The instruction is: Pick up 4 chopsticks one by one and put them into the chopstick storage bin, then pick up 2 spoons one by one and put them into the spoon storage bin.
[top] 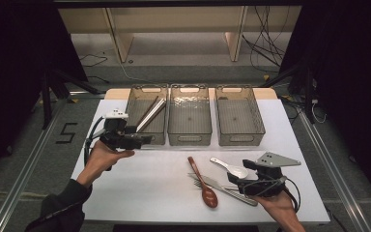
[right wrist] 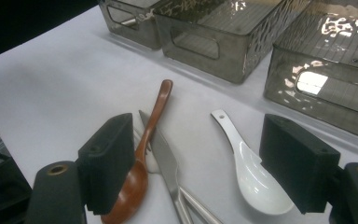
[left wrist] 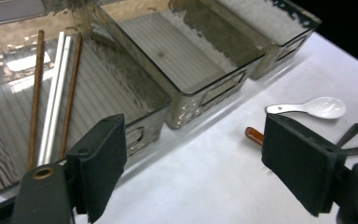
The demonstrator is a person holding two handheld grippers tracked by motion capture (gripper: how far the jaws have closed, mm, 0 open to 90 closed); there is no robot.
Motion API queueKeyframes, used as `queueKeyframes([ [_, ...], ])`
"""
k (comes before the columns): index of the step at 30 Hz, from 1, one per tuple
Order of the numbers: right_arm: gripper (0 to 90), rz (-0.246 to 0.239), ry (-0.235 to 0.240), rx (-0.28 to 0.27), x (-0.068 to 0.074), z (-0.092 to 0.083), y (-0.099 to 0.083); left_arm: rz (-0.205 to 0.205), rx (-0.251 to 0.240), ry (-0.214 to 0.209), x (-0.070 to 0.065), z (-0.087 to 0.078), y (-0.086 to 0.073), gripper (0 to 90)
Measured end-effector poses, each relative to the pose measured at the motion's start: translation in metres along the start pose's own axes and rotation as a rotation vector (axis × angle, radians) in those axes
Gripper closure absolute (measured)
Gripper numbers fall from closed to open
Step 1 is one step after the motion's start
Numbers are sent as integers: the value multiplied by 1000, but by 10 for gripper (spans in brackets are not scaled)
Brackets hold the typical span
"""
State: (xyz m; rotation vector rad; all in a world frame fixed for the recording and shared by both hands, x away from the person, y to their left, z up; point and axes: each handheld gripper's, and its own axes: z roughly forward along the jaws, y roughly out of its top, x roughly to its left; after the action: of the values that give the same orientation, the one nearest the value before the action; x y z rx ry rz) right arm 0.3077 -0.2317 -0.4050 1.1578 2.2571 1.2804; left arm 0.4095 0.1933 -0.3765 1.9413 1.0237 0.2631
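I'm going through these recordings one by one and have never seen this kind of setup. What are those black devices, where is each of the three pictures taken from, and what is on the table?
There is no robot here. A person holds a hand-held two-jaw gripper in each hand: the left gripper and the right gripper. The high view looks down from above the person's side of the white table. The other two pictures come from cameras riding on each gripper, looking along its black jaws.

At the far side stand three clear bins. The left bin holds chopsticks; the middle bin and right bin look empty. Nearer the person lie a brown wooden spoon, a white spoon, and a metal knife over what seems a fork.

Both grippers are open and hold nothing. The right one hangs over the cutlery, the left near the left bin.
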Motion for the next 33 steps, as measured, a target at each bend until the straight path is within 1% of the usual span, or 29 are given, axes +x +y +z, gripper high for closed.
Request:
queueKeyframes([
  [4,273,-3,1,19,-3,2,1,3,-8,-17,-5,-1,-9,197],
  [6,273,-4,0,30,-5,4,2,12,-16,-24,-8,-2,-11,194],
  [10,273,-5,-2,54,-12,9,5,13,-34,-36,-14,-4,-16,189],
  [13,273,-8,-6,72,-16,12,7,25,-28,-39,-17,-3,-19,184],
  [15,273,-12,-9,83,-18,16,8,40,-29,-33,-20,-3,-22,179],
  [21,274,-23,-12,126,-24,28,13,58,-35,-29,-22,-5,-29,179],
  [24,274,-29,-15,141,-27,34,14,62,-33,-41,-22,-6,-33,176],
  [28,274,-30,-19,158,-29,38,15,62,-36,-41,-22,-7,-37,173],
  [31,274,-29,-22,163,-30,40,15,75,-43,-38,-22,-10,-39,174],
  [33,274,-28,-19,167,-30,41,16,73,-46,-38,-22,-11,-41,170],
])
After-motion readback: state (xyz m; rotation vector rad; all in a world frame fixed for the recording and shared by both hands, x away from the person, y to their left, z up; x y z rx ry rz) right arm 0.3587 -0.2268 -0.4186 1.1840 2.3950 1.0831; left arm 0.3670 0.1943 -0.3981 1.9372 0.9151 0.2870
